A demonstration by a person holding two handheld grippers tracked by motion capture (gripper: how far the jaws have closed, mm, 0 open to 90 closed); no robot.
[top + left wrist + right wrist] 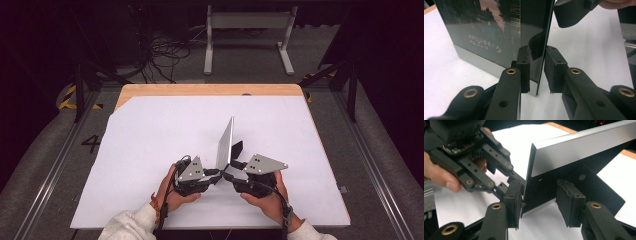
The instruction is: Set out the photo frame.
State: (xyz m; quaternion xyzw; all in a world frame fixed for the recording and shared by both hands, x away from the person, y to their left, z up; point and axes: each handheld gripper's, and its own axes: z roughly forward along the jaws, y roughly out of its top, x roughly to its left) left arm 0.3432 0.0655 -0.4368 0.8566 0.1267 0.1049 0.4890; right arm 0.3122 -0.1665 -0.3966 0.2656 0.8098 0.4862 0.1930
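White sheeting point(150, 150) covers most of a wooden table point(210, 89), and around it lie grey floor, a tangle of dark cables point(162, 52) and a pale metal stand point(248, 37) at the far side. Near the front edge of the table, about midway across, a photo frame point(225, 144) stands upright on its lower edge, turned so that its thin side faces the person. It has a silver border and a dark glossy front that carries a dusky street picture with pale lettering, clearest in the left gripper view point(491, 35). A black prop leg point(599, 187) juts from its dark back.

Both hands come in from the bottom of the high view in pale sleeves. The left gripper point(216, 173) reaches to the frame's near lower corner from the left. In its own view the frame's edge stands between the two pads: the left pad point(524, 67) lies against the glossy front, while the right pad point(552, 67) stands just clear of the back, with a narrow strip of white showing between them. So this grip is loose, barely parted around the frame.

The right gripper point(229, 175) meets the same corner from the right. In its own view its jaws stand wider: the left pad point(514, 200) is at the frame's near edge, whether touching I cannot tell, and the right pad point(569, 202) is well off the back, near the prop leg. It does not clamp the frame.
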